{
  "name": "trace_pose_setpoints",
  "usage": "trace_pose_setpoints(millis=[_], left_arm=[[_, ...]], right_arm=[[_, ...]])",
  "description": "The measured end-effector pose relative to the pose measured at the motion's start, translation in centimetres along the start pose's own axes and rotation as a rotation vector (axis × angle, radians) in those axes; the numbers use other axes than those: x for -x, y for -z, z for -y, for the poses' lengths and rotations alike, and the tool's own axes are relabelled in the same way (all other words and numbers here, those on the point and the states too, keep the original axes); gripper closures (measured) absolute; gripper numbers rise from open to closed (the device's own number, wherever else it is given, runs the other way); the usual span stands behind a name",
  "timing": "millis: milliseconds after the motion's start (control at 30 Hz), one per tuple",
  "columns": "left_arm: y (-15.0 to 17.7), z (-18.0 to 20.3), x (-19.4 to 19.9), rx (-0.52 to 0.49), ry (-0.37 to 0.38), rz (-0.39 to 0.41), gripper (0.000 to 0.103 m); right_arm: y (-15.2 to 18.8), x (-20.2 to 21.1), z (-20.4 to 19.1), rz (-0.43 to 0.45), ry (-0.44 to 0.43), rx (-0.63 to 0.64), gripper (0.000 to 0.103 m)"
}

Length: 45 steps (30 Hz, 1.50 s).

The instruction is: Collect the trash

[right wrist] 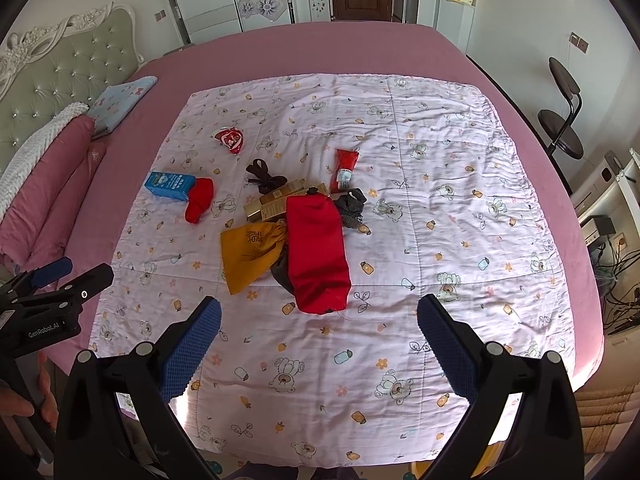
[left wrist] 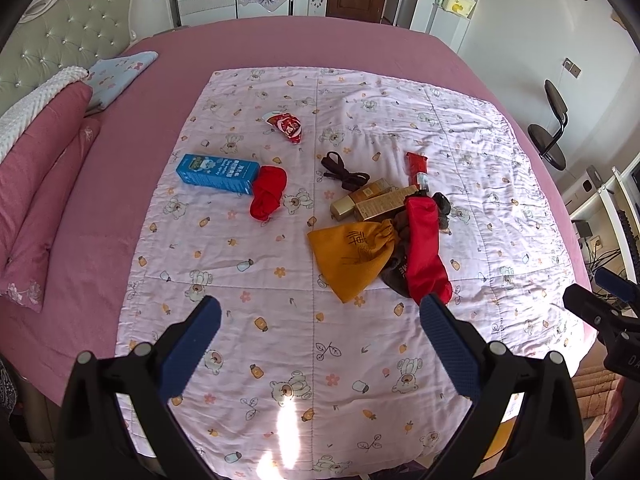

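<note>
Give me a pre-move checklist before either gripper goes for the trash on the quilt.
1. Left gripper open, nothing held: ok.
2. Right gripper open, nothing held: ok.
3. Red wrapper lies alone, free to grasp: ok.
4. Red tube clear of the pile: ok.
5. Gold boxes partly under the red bag: not ok.
6. Trash container in view: not ok.

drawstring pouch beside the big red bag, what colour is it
Mustard yellow drawstring pouch, dark print; clearest in the left wrist view.
</note>
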<state>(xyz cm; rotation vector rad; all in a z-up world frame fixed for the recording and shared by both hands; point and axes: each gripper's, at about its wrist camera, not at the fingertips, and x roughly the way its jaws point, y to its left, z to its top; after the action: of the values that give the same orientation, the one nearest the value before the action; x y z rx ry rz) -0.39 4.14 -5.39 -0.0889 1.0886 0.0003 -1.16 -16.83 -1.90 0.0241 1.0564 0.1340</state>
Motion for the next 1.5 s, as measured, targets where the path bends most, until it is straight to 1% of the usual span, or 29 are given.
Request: trace_pose_setpoints(millis=[400, 600, 700, 800, 900, 967, 1033, 1067, 1133, 1233, 1367, 1433, 1500], left_arm=[[-0.9, -0.7, -1.9, -0.033, 0.016, -0.037, 0.004], [-1.7, -1.0, -4.5, -0.084, 0.04, -0.084, 0.004], [-2.0, -1.1, -6.7, -0.125, 0.049, -0.116, 0.004], [-2.0, -0.8, -10.0, -0.181, 0.057, -0.156, 0.004], [-2.0, -0.2, -13.8, -0.237, 0.096, -0.216, 0.004], [-1.9, 0.7, -16.4, -0.297, 0.12, -0.247, 0.004], [-1.7, 2.0, -18.8, -0.369, 0.149, -0.262, 0.004], [-1.5, 2.6, -20.0, -0.407, 0.152, -0.274, 0.004], [-1.1, 3.6, -22.5, -0.448, 0.165, -0.303, 0.004], [-0.6, 4.6, -25.9, -0.449, 0.162, -0.345, 0.004], [0.0, 5.4, -29.7, -0.422, 0.12, -0.389, 0.004], [0.1, 5.6, -30.9, -0.41, 0.095, -0.397, 0.005], [-0.1, 5.6, -31.1, -0.393, 0.094, -0.388, 0.006]], right_arm=[[-0.5, -1.7, -0.7, -0.028, 0.019, -0.012, 0.008], [-0.8, -3.6, -0.9, -0.056, 0.04, -0.046, 0.008], [-0.9, -5.0, -0.7, -0.071, 0.047, -0.071, 0.008], [-1.1, -6.5, -0.2, -0.087, 0.06, -0.083, 0.008], [-1.1, -8.3, 0.5, -0.11, 0.071, -0.094, 0.008], [-1.2, -9.7, 0.9, -0.127, 0.066, -0.096, 0.008], [-1.2, -11.4, 1.3, -0.14, 0.055, -0.093, 0.008], [-1.2, -12.4, 1.5, -0.149, 0.052, -0.089, 0.008], [-1.2, -14.3, 1.8, -0.168, 0.042, -0.086, 0.008], [-1.5, -17.0, 2.3, -0.186, 0.026, -0.08, 0.008], [-1.9, -19.9, 2.9, -0.215, 0.007, -0.082, 0.008], [-2.1, -20.9, 3.2, -0.227, -0.006, -0.085, 0.008], [-2.3, -21.6, 3.3, -0.236, -0.015, -0.083, 0.008]])
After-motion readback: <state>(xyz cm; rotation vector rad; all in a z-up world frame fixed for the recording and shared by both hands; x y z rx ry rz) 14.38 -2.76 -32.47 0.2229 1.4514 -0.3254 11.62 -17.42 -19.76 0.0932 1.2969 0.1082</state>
